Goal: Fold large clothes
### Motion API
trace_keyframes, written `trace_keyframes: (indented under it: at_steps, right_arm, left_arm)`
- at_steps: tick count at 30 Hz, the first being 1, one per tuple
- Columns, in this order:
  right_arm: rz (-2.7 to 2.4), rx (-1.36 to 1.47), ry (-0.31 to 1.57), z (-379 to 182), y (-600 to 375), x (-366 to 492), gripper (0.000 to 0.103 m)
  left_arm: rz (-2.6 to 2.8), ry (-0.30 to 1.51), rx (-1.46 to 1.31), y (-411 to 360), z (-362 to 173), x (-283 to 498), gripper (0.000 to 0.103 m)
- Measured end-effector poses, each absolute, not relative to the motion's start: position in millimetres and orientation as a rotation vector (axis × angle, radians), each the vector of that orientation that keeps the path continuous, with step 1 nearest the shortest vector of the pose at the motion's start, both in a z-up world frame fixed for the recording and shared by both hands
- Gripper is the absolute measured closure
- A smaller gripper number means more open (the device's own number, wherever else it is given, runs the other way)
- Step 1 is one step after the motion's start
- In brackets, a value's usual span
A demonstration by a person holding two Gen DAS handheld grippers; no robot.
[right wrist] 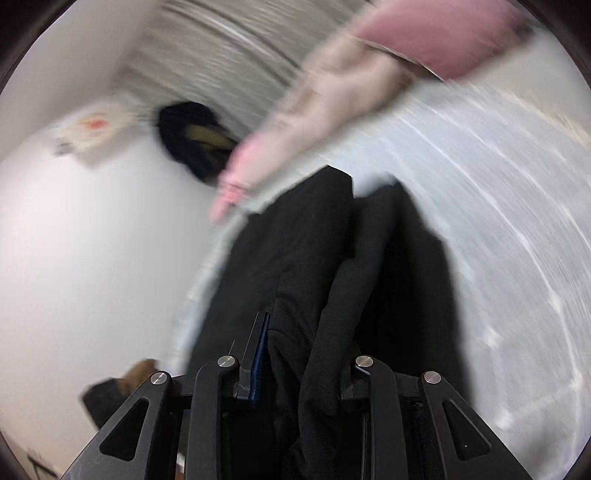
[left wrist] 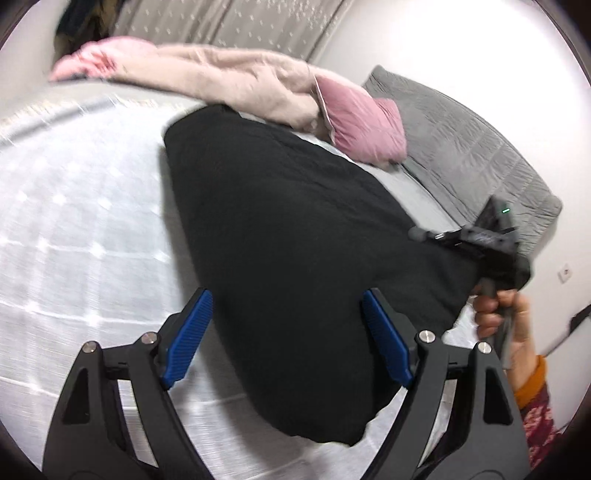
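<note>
A bedroom in a home.
A wide bed (left wrist: 74,229) under a white checked cover fills the room, with a grey quilted headboard (left wrist: 469,147), a pink pillow (left wrist: 358,118), a patterned curtain (left wrist: 229,22) and plain white walls (left wrist: 443,37).

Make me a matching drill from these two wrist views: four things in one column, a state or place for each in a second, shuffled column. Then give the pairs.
Things:
1. left gripper
2. right gripper
3. black garment
4. pink cushion

States or places:
A. spread across the white bedcover
B. jaws wide apart, nothing between the pads
C. beside the beige garment, at the far side of the bed
D. clamped on a fold of black cloth

Pairs: 1-B, 2-D, 3-A, 4-C
</note>
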State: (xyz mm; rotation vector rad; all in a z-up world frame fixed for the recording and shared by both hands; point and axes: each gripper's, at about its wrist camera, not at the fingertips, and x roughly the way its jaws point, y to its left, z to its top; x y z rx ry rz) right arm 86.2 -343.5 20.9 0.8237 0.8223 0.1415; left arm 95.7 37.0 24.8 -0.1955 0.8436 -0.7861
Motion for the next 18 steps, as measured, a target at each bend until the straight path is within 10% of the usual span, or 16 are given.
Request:
trace_keyframes:
  at_steps: [7,14,18]
  right_arm:
    - [0.134,0.859,0.837,-2,-363,91,0.072]
    - [0.118,0.940,0.829,34,-376,39,0.029]
    - [0.201,1.037,0.909,26,-375,19,0.027]
  left_arm:
    - [-0.803,0.785,-0.236,46,37,84,0.026]
    - [-0.805,0.756,-0.160,49,46,82,0.054]
    - [-0.813,0.734,-0.141,45,54,85,0.065]
